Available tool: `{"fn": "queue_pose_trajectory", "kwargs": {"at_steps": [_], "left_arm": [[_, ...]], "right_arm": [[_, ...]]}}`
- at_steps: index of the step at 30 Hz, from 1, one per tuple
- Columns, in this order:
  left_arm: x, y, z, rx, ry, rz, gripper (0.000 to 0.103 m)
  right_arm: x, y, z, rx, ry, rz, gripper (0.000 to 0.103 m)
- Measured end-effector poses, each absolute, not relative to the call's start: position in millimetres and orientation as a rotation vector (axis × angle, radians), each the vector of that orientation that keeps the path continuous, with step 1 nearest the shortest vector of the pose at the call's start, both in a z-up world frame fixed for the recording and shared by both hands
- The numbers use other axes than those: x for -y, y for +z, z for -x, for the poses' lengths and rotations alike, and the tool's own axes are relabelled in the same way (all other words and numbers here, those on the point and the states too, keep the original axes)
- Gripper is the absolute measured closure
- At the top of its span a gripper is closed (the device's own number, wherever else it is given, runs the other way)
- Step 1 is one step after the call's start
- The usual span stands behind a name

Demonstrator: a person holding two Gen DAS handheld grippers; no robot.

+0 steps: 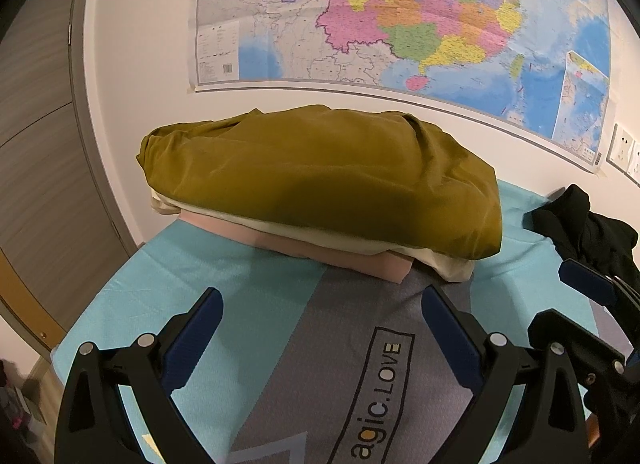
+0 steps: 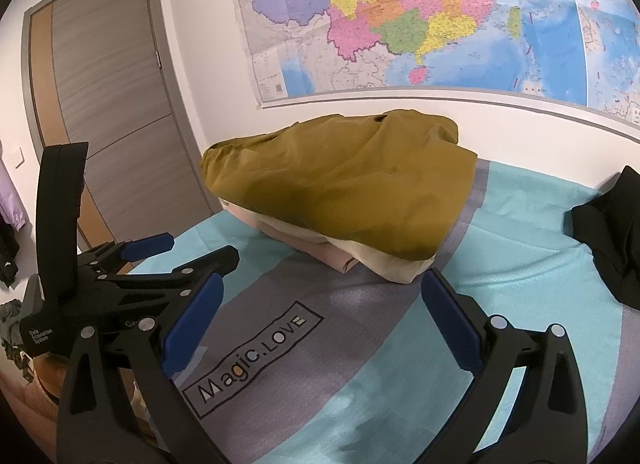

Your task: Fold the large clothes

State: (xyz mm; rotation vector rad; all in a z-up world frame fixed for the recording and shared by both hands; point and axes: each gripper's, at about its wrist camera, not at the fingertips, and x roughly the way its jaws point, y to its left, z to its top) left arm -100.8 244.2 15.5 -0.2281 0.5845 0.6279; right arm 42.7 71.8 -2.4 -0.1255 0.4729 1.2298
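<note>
Both claws, left claw (image 1: 322, 318) and right claw (image 2: 322, 300), are spread wide and hold nothing, so reach for the black cloth (image 2: 612, 232) at the frame's right and grab its edge gently.

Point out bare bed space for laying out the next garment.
Free: the grey "Magic.LOVE" panel between both open grippers and the folded stack; also the teal strip between stack and black garment. Crowded: stack by the wall, black garment at right.

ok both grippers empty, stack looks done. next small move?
Probably swing the right gripper toward the black garment: it lies crumpled at the bed's right edge, while the mustard piece already sits folded atop the stack. Both grippers are open and hold nothing.
</note>
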Motion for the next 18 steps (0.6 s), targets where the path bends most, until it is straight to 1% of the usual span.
{"fn": "queue_pose_trajectory", "kwargs": {"at_steps": [18], "left_arm": [[-243.9,12.6,100.4,-0.595,0.626,0.234,0.007]], "right_arm": [[-71.9,-3.8,-41.4,-0.480,1.237,0.126,0.005]]}}
